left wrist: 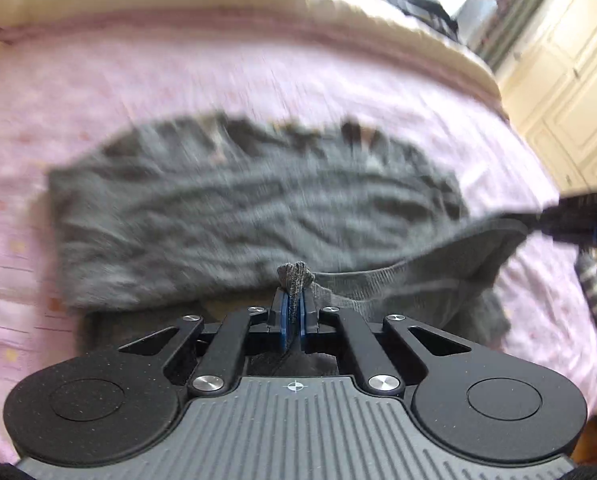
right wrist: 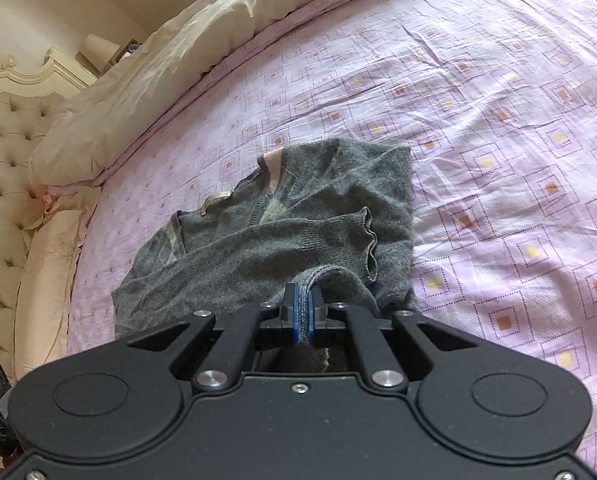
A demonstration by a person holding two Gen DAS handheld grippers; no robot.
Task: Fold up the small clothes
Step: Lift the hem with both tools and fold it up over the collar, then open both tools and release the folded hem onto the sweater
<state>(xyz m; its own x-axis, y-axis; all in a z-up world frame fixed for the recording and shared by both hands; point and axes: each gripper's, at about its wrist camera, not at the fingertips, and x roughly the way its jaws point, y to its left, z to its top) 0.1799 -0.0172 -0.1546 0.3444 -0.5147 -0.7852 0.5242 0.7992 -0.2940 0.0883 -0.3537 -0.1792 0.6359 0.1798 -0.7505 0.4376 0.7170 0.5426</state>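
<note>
A small grey knitted sweater [left wrist: 234, 208] lies spread on a pink patterned bed sheet [left wrist: 178, 80]. My left gripper [left wrist: 293, 300] is shut on a bunched edge of the sweater, and the cloth runs taut from it to the right. In the right wrist view the sweater [right wrist: 266, 240] shows its V-neck with pink trim and a sleeve folded across the body. My right gripper [right wrist: 304, 308] is shut on the near edge of the sweater. The right gripper also shows in the left wrist view [left wrist: 578, 220], dark, at the right edge.
A cream duvet [right wrist: 158, 68] lies along the far side of the pink sheet [right wrist: 498, 120]. A tufted cream headboard [right wrist: 2, 160] stands at the left. Cream cupboards [left wrist: 570, 80] stand beyond the bed. The left wrist view is motion-blurred.
</note>
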